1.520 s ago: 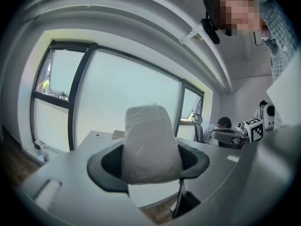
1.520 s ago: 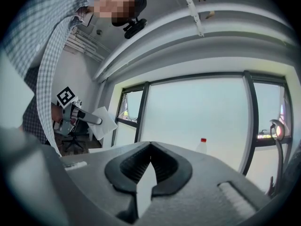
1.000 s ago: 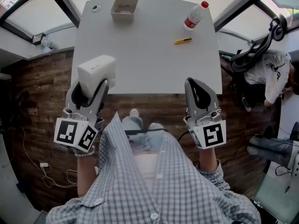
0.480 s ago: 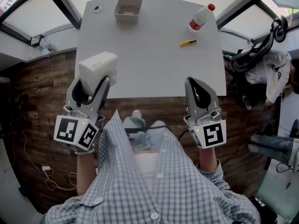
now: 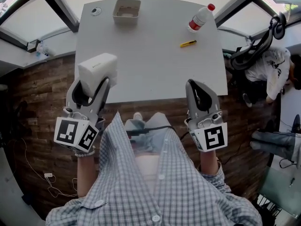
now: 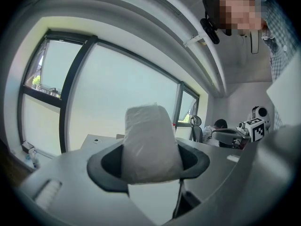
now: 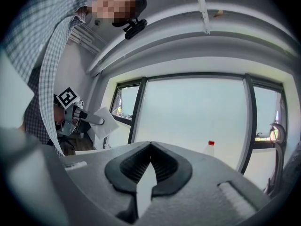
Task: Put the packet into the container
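A white wrapped packet [image 5: 97,68] is held over the near left corner of the grey table [image 5: 150,65], with my left gripper [image 5: 95,81] shut on it. In the left gripper view the packet [image 6: 149,142] fills the gap between the dark pads. The container [image 5: 127,10], a small beige tub, stands at the table's far edge, left of centre, well beyond the packet. My right gripper [image 5: 197,89] hovers at the near right edge of the table, shut with nothing in it; its pads [image 7: 165,167] meet at the tips.
A plastic bottle with a red cap [image 5: 199,17] lies at the far right of the table, a yellow pen-like tool [image 5: 187,44] just in front of it. A small round fitting [image 5: 96,11] sits at the far left corner. An office chair [image 5: 256,46] stands to the right.
Both grippers hold nearly the same pose. The view has shifted slightly, so the table items sit a touch differently in the frame.
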### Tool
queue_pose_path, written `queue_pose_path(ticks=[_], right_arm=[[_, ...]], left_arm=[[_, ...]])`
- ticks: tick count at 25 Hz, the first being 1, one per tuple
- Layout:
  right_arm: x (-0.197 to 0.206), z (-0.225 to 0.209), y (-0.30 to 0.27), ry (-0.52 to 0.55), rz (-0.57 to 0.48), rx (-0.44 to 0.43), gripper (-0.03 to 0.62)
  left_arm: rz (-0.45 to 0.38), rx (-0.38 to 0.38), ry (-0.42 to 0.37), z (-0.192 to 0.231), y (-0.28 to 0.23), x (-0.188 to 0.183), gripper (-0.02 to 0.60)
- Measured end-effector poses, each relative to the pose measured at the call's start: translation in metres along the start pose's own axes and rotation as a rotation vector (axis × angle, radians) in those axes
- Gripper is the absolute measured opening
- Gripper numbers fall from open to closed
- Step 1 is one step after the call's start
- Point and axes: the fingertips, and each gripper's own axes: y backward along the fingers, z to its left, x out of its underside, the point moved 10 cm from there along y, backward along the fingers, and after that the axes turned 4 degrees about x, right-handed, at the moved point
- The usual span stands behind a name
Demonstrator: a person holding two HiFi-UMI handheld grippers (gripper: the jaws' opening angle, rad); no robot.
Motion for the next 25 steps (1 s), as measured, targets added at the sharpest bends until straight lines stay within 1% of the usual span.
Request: queue_pose_path(ticks=[7,18,25], right_arm=[[0.0,-0.005,0.004,0.0,0.015,0.022,-0.002],[0.005,-0.026,-0.027,-0.002,0.004,-0.04,-0.002],[0.011,-0.044,-0.043,-0.006,0.002,-0.053,-0.002]], left_arm=[[0.004,0.022,0.001,0.001,-0.007,-0.002,0.271],[0.007,-0.017,0.009,0.001,-0.034,-0.002,0.271],[0.012,-0.029,0.007,0.005,-0.053,-0.004,0.271]])
